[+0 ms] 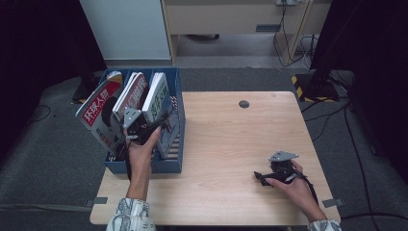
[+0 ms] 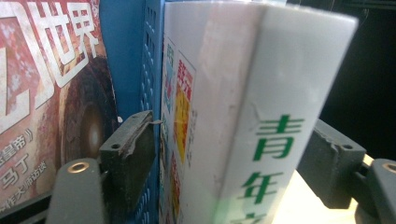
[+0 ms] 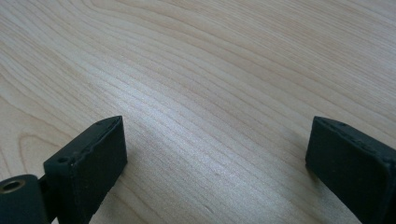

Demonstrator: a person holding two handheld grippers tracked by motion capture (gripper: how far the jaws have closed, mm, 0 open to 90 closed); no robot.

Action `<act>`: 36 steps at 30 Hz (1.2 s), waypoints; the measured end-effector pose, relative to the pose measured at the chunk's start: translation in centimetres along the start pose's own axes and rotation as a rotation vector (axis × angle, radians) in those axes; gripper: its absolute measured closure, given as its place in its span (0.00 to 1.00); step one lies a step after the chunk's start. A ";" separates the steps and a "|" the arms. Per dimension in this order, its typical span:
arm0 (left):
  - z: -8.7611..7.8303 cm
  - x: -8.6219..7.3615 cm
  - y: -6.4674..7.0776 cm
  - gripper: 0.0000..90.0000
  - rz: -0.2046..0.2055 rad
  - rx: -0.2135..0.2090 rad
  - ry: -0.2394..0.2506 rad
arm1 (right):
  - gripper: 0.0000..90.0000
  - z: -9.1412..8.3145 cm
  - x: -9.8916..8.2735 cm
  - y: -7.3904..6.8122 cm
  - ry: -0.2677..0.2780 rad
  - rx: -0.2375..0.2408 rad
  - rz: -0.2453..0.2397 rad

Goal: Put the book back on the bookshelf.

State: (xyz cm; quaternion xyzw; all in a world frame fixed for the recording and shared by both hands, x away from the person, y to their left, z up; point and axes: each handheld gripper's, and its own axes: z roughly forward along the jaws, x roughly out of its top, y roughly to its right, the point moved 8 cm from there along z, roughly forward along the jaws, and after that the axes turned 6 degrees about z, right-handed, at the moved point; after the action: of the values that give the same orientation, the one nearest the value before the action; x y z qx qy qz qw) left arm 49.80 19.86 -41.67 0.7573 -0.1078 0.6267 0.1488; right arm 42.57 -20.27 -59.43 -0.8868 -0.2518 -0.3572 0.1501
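Observation:
A blue file rack (image 1: 168, 166) stands at the table's left edge, with a red magazine (image 1: 98, 108), a second magazine (image 1: 134, 91) and a white book (image 1: 158, 98) upright in it. My left gripper (image 1: 161, 124) reaches into the rack. In the left gripper view its jaws straddle the white book (image 2: 243, 93) with green characters on the spine. The left pad (image 2: 133, 144) stands a small gap off the cover, by the blue divider (image 2: 123, 56). My right gripper (image 1: 257, 177) rests on the table at the right front, open (image 3: 215, 158) with bare wood between the pads.
The wooden table (image 1: 231, 134) has a dark round hole (image 1: 244, 104) near its far edge. The red magazine (image 2: 42, 84) leans left out of the rack. Cables and black stands lie on the floor beyond the table.

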 end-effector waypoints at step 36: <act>-0.9 -1.0 1.0 0.13 0.011 -0.049 -0.051 | 0.06 0.0 0.0 0.0 0.000 0.000 0.000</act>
State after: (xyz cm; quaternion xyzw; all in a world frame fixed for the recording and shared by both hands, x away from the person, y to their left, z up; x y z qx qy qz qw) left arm 48.48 19.24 -42.40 0.7686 -0.1311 0.6050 0.1612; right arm 42.57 -20.27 -59.44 -0.8868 -0.2518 -0.3572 0.1502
